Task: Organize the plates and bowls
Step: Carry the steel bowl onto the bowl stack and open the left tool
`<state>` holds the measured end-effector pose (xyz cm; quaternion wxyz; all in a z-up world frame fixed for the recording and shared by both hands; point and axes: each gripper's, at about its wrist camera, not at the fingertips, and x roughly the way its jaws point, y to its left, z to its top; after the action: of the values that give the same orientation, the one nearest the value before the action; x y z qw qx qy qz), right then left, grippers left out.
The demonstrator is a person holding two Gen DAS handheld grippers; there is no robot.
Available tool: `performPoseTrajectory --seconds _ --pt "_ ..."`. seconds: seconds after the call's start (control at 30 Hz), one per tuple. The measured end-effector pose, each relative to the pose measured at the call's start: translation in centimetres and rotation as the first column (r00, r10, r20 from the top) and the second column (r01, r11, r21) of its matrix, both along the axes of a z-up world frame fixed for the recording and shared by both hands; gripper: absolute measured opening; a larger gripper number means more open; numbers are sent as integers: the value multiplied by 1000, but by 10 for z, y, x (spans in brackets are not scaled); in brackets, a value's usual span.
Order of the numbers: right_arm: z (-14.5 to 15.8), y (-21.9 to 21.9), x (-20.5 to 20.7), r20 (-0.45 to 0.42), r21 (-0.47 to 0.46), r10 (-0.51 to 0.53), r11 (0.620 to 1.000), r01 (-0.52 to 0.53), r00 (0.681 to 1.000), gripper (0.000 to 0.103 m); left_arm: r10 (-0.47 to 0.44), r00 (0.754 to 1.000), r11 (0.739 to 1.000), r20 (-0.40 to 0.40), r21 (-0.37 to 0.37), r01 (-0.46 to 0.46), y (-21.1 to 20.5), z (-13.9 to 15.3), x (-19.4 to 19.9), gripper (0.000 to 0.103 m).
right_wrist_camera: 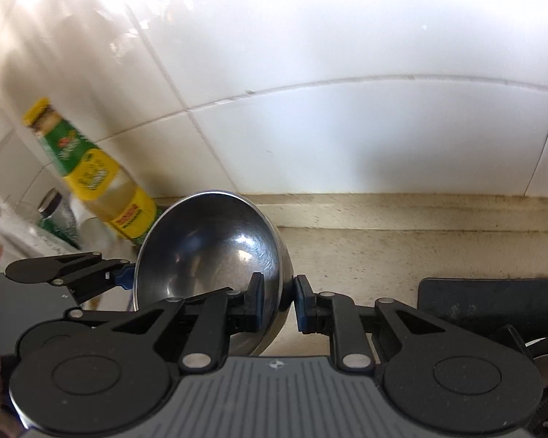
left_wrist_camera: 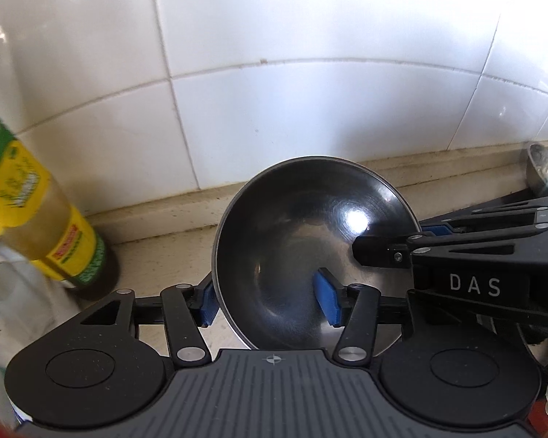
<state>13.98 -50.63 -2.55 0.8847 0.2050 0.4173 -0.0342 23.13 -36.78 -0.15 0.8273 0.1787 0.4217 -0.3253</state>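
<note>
I see both grippers straddling the bowl (left_wrist_camera: 310, 252) rim, left gripper (left_wrist_camera: 270, 301) at 6 o'clock, right gripper (right_wrist_camera: 278, 301) at 3; whether either is clamped, I cannot tell. Opposing pulls risk slip.

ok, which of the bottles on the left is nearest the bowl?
The tall yellow-capped bottle with the green-yellow label, just behind the left rim of the steel bowl. The small dark-capped bottle sits farther left.
</note>
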Motion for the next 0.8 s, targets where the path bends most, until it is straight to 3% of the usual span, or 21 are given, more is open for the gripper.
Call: performPoseTrajectory --seconds 0.43,0.8 --pt "29 57 -38 20 -29 83 996 -82 996 18 24 999 999 46 -29 -23 53 40 -54 66" --pt "15 84 -60 -28 -9 126 992 -126 992 18 41 999 999 10 -10 -41 88 29 -84 68"
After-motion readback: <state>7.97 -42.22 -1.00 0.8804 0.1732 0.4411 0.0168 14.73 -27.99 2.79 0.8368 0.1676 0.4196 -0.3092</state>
